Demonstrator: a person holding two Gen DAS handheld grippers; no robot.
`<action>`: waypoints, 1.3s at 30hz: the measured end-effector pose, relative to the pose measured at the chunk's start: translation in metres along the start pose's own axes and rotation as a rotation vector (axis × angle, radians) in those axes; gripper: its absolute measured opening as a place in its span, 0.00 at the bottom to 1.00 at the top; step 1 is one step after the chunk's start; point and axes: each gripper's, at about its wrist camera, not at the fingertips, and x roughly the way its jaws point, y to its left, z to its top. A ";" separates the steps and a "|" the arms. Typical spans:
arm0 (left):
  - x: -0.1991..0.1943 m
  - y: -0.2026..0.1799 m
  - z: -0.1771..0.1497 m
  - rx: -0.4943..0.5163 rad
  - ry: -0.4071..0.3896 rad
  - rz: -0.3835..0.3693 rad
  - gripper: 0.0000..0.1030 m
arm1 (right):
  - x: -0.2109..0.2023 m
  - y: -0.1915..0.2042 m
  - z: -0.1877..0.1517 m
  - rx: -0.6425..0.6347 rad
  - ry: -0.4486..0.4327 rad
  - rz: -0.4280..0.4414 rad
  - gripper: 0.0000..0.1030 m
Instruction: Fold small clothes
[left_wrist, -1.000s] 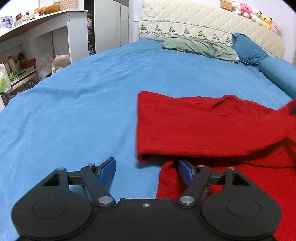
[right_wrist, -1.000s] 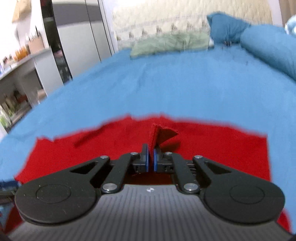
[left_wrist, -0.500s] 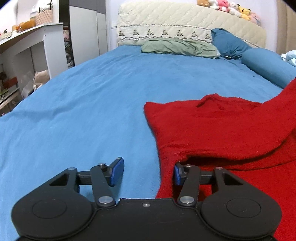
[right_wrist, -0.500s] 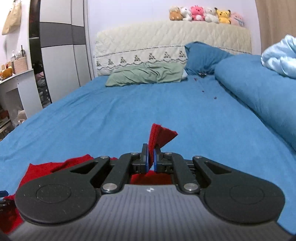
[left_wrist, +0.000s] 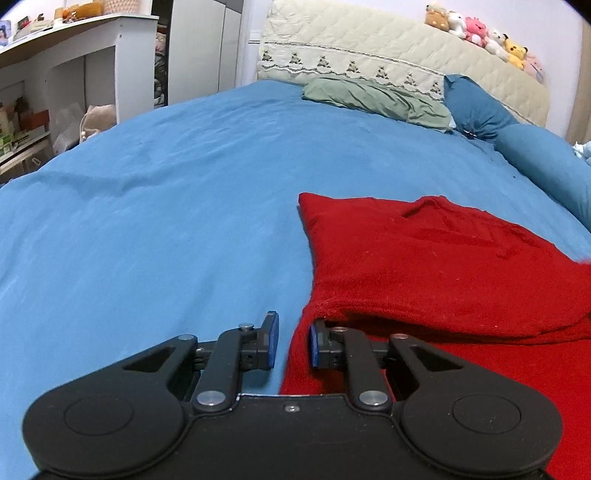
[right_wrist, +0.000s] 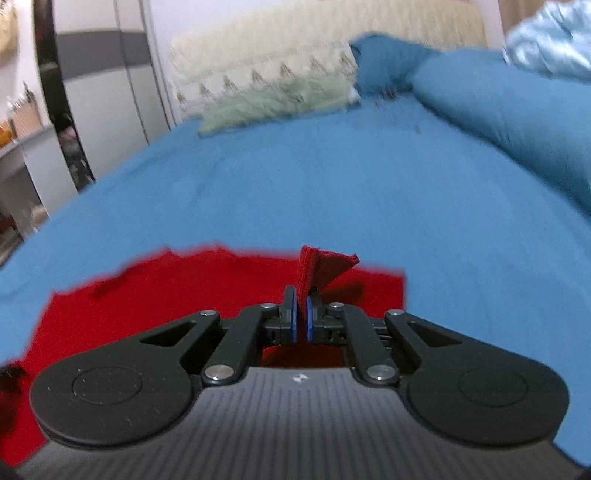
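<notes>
Pinching only a corner of the red garment (right_wrist: 207, 291), the right gripper (right_wrist: 301, 314) could slip; the left gripper (left_wrist: 293, 343) is open.

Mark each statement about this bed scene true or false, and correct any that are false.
1. The right claw is clamped on a corner of the red garment. True.
2. The left claw is fully closed on the garment. False: its jaws stand apart, with the garment's edge between them.
3. The garment lies on a blue bedsheet. True.
4. A green pillow sits on top of the red garment. False: it lies far off by the headboard.
5. Plush toys line the top of the headboard. True.
</notes>
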 end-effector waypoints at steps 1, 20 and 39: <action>-0.003 0.000 0.000 0.002 -0.001 0.001 0.21 | 0.002 -0.003 -0.007 -0.002 0.020 -0.010 0.20; 0.018 -0.058 0.022 0.149 0.013 -0.163 0.42 | 0.008 0.024 -0.043 -0.200 0.051 0.031 0.80; 0.018 -0.040 0.007 0.145 0.030 -0.141 0.38 | 0.074 -0.005 0.006 -0.028 0.073 -0.013 0.83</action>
